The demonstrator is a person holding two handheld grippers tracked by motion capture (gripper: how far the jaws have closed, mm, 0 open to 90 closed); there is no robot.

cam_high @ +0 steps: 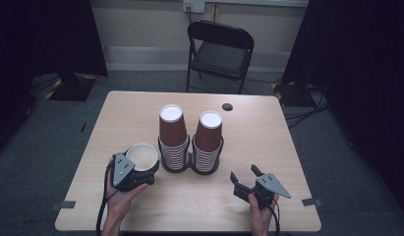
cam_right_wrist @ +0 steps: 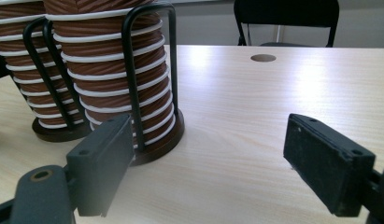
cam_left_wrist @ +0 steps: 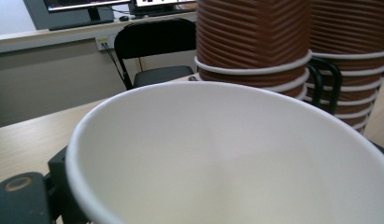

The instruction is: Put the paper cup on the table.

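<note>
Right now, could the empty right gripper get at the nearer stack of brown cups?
Probably yes. The right gripper has its jaws wide open with nothing between them, and bare table lies between it and the right-hand cup stack. The holder's black wire loops may hinder a side grip.

table [cam_high: 268, 142]: pale wood | on it: two cup-stack holders [cam_high: 176, 164], [cam_high: 205, 167]

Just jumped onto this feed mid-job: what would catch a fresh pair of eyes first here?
Two tall stacks of upside-down brown paper cups stand side by side in a black wire holder at the middle of the table. Left of them, the left gripper holds a single cup mouth up, its white inside showing. The right gripper sits at the near right, jaws wide apart with nothing between them.
</note>
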